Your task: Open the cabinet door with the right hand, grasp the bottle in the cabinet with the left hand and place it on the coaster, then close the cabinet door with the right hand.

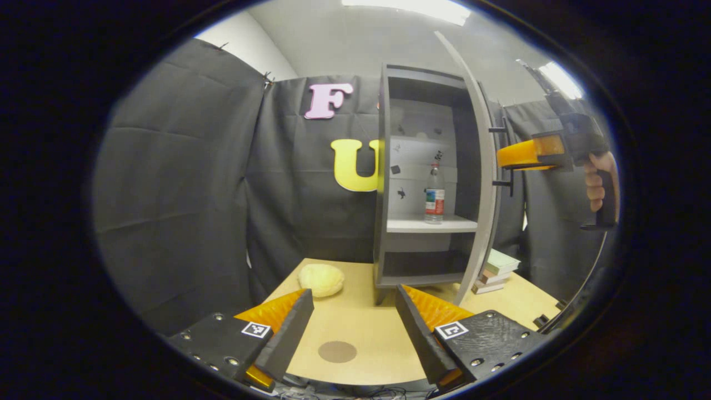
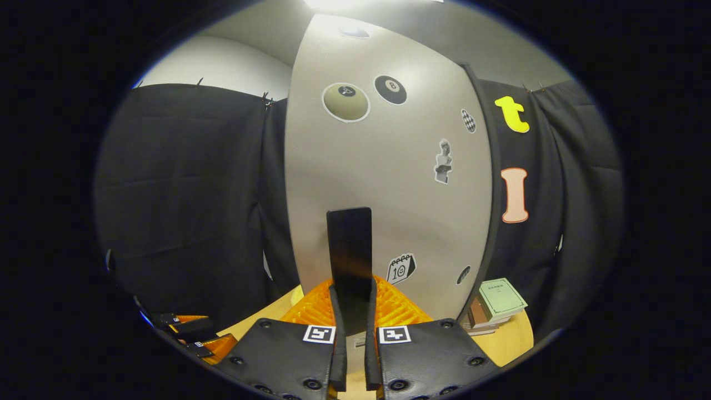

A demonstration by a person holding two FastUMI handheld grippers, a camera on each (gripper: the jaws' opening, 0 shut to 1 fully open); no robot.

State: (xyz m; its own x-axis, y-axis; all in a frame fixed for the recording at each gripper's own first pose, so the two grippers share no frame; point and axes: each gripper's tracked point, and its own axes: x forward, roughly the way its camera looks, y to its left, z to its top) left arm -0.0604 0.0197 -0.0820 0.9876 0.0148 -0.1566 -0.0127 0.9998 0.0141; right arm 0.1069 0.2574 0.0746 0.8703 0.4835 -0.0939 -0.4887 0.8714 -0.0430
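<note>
Bottle (image 1: 435, 193) stands upright on the middle shelf (image 1: 430, 224) of the grey cabinet (image 1: 383, 183), toward the shelf's right side, apart from both grippers. Cabinet door (image 1: 482, 166) swung open, seen edge-on in the left gripper view. Right gripper (image 2: 354, 311) clamped narrow on the door's dark handle (image 2: 349, 250), both fingers pressing its sides; door face carries stickers. In the left gripper view, a hand (image 1: 599, 183) holds that gripper by the door edge. Left gripper (image 1: 353, 328) spread wide, holding nothing, above the wooden table (image 1: 377, 333). Round brown coaster (image 1: 337, 351) lies on the table between its fingers. Pale yellow lump (image 1: 321, 279) left of cabinet; stacked books (image 1: 496, 270) right of it.
</note>
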